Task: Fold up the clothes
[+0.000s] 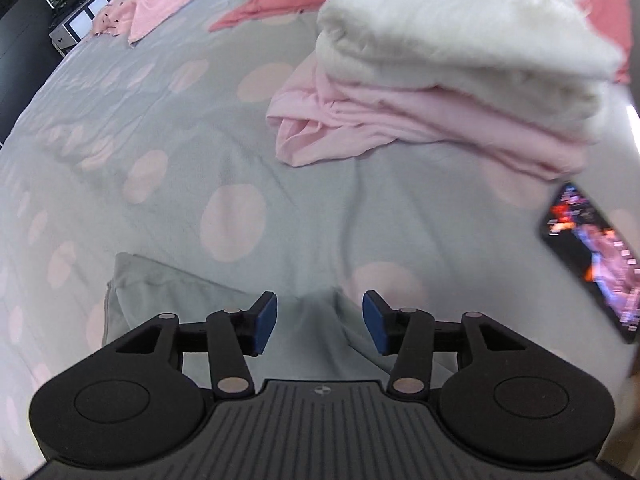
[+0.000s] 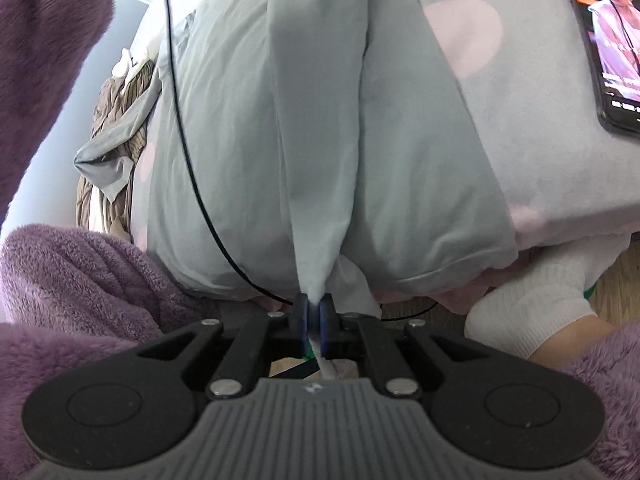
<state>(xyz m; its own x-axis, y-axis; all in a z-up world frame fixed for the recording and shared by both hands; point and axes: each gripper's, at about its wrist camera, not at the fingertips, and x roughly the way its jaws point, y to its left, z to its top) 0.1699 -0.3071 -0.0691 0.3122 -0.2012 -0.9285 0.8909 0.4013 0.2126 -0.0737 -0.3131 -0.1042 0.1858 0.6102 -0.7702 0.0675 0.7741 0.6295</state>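
the right gripper (image 2: pixel 314 312) has its blue pads pressed together on a pinched edge of the pale grey garment (image 2: pixel 320 128), which runs up and away from the jaws in a taut ridge over the bed's near edge. the left gripper (image 1: pixel 319 322) stands with its jaws spread and nothing pressed between them, the same grey garment (image 1: pixel 168 292) lying slack on the bed just under and beyond its fingers (image 1: pixel 265 322). further out lies the grey spotted bedspread (image 1: pixel 168 128), a stack with a white folded piece (image 1: pixel 460 40) on pink folded clothes (image 1: pixel 420 128), and a lit phone (image 1: pixel 592 256) off to the right. a purple fleece sleeve (image 2: pixel 80 280) and a thin black cable (image 2: pixel 188 152) crowd the right wrist view. the step in hand looks like getting a second hold so the cloth can be spread flat. to do it well, the open jaws should likely come down on a clear edge or corner, taking one layer only, while the pinching side keeps steady tension without dragging the cloth off the bed; keep clear of the phone and the cable.
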